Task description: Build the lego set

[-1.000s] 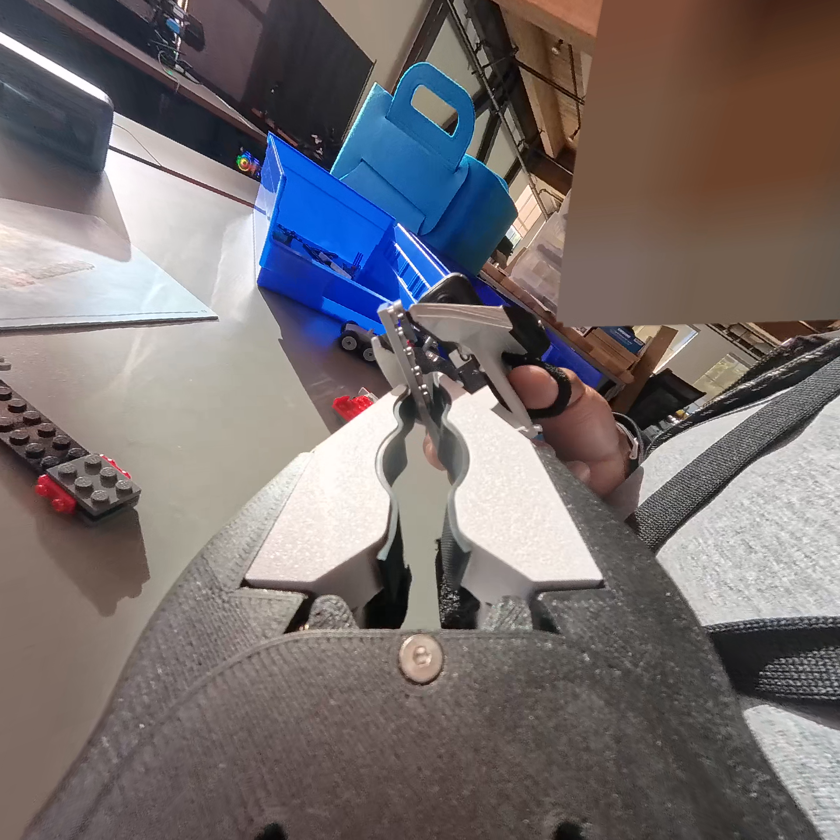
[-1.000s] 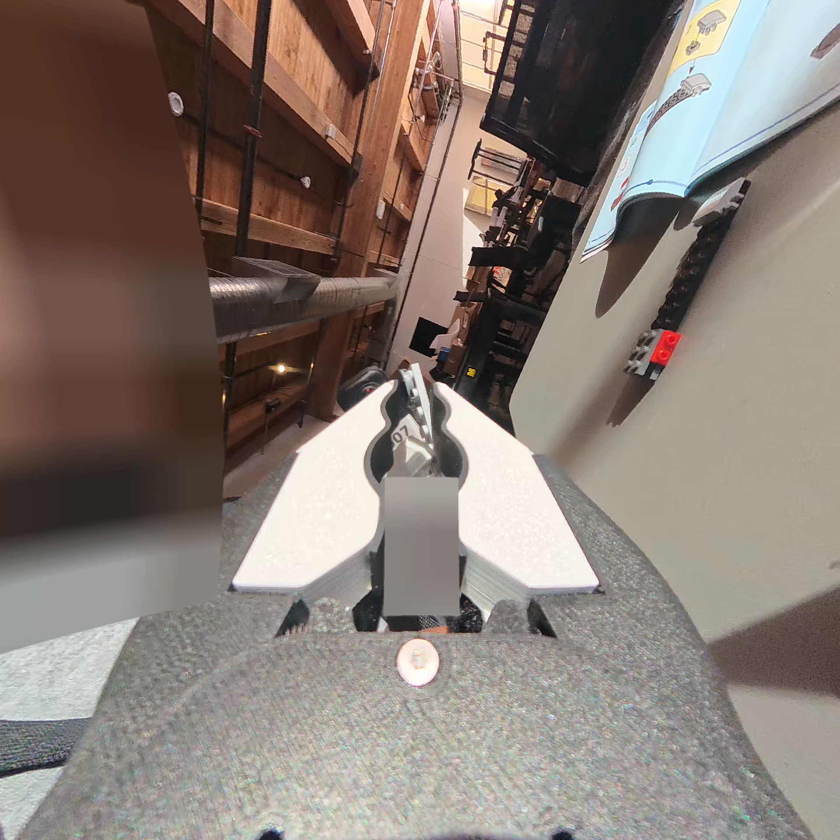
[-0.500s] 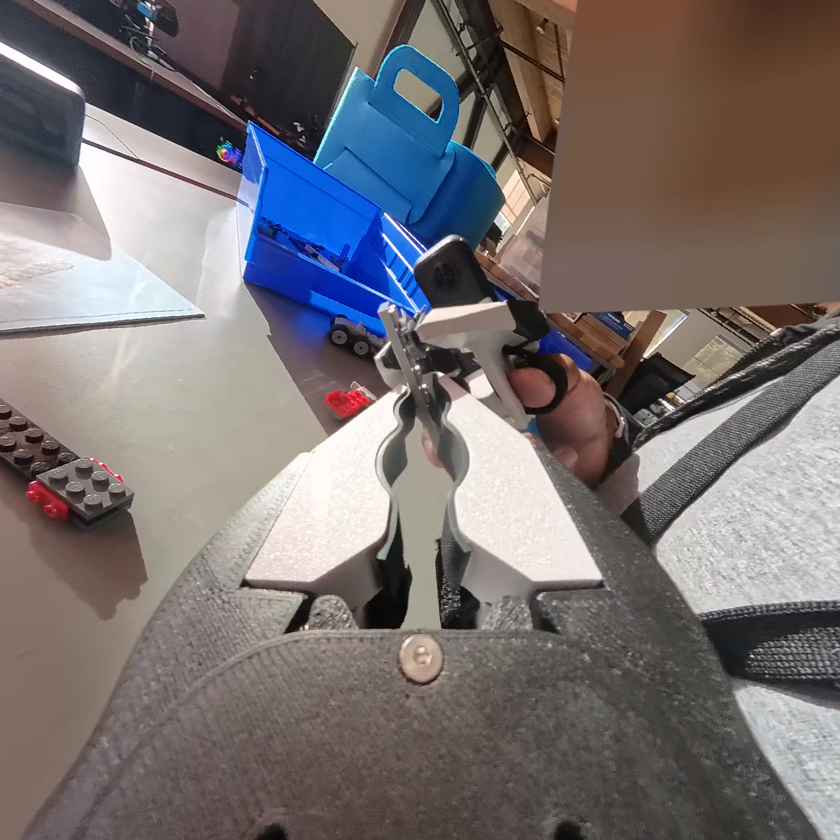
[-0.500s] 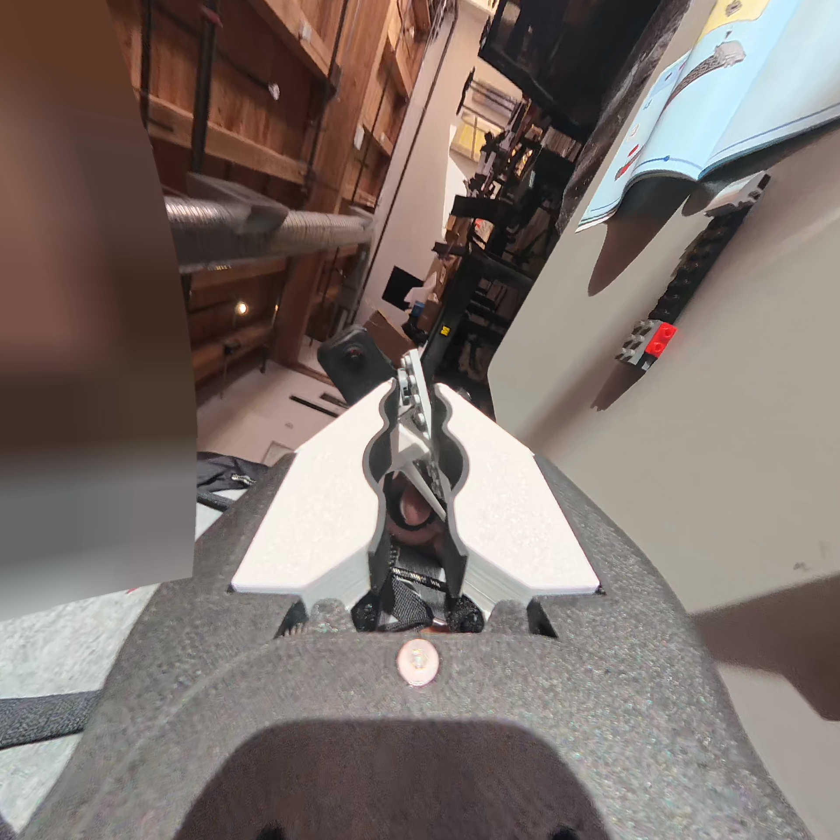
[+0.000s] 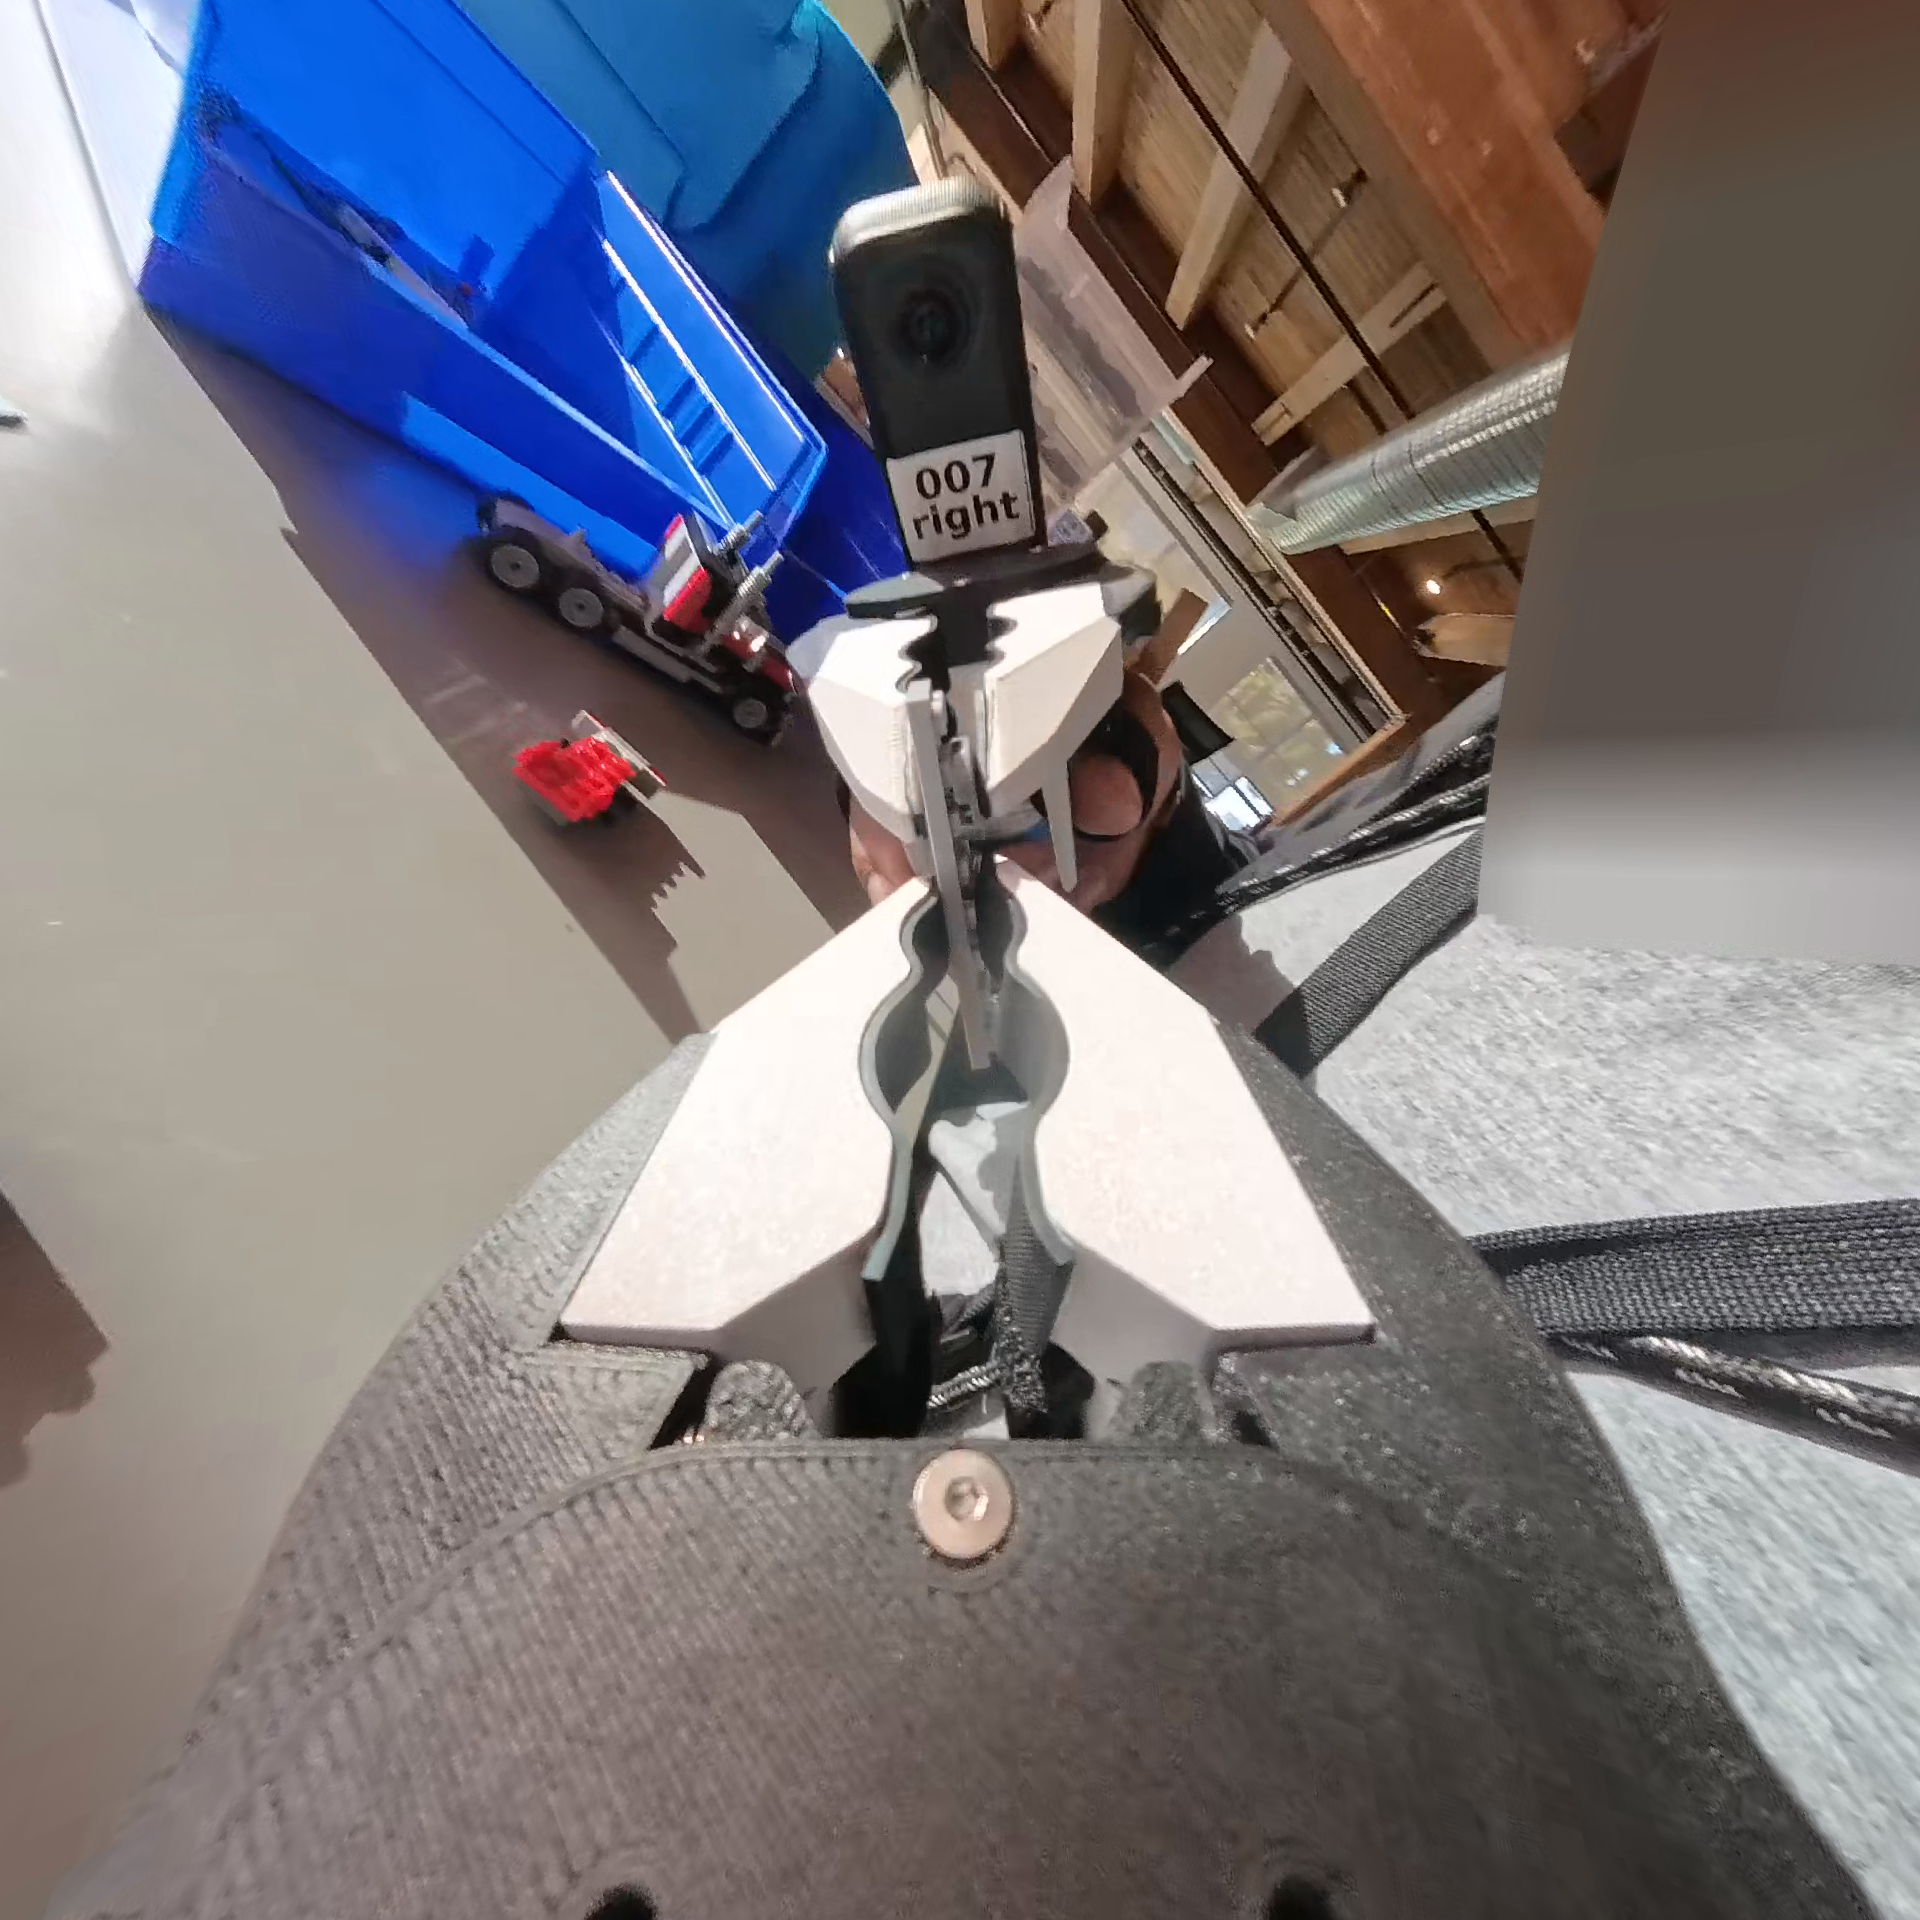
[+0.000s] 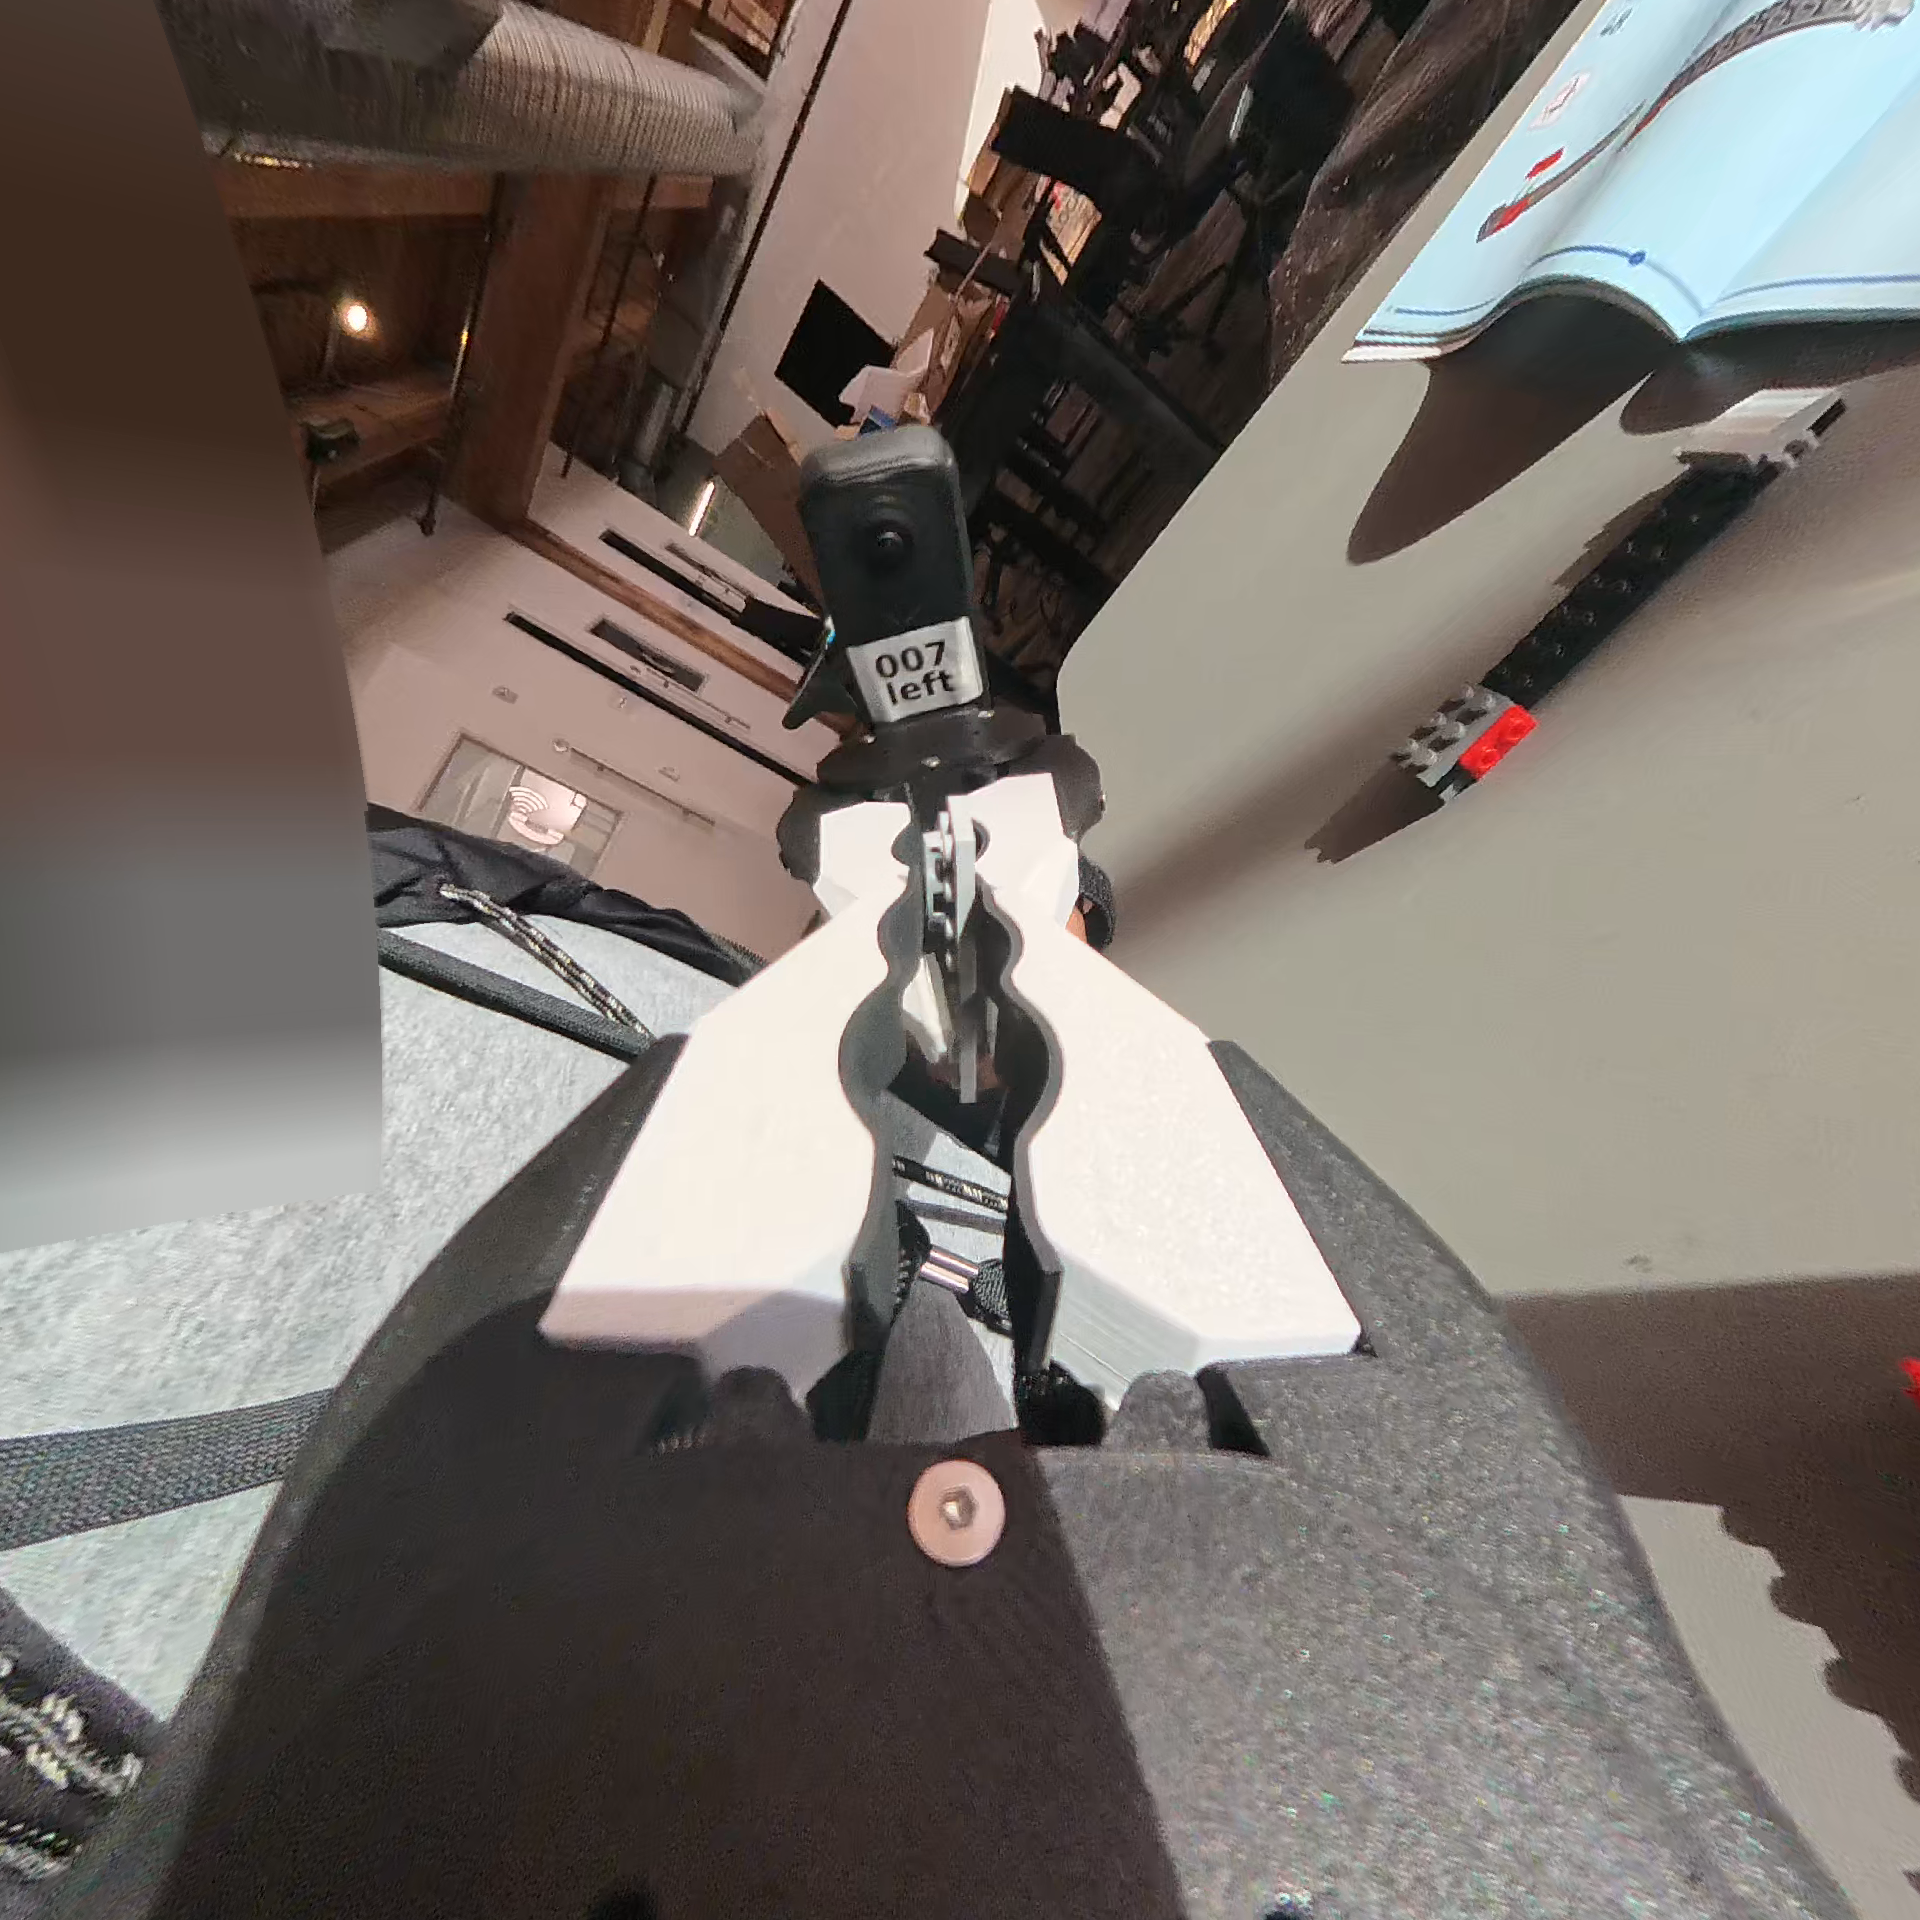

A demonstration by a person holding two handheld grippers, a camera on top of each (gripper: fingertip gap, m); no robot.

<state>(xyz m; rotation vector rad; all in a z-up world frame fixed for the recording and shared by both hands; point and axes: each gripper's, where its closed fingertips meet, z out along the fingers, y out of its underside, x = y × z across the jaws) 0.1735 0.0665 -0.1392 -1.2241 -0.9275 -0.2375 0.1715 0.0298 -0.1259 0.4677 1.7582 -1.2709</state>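
My left gripper (image 5: 961, 909) and my right gripper (image 6: 940, 920) point tip to tip above the table edge. Both are shut on a thin grey lego plate piece (image 5: 968, 987), held edge-on between them; it also shows in the right wrist view (image 6: 943, 873). The right gripper's white fingers (image 5: 1049, 707) face me in the left wrist view, and the left gripper's white fingers (image 6: 1023, 847) face me in the right wrist view. A long black plate (image 6: 1621, 613) with grey and red bricks at its end lies on the table.
A lego truck (image 5: 644, 603) and a small red assembly (image 5: 577, 774) sit on the grey table (image 5: 260, 831) by a blue bin (image 5: 416, 260). An open instruction booklet (image 6: 1714, 208) lies beyond the black plate. The person's grey top and black straps (image 5: 1662, 1278) are close. Left and right tips are no more than a few centimetres apart.
Both grippers have swung to face each other head-on and closer, still shut on the grey piece. The black plate has left the left wrist view; the truck now shows fully.
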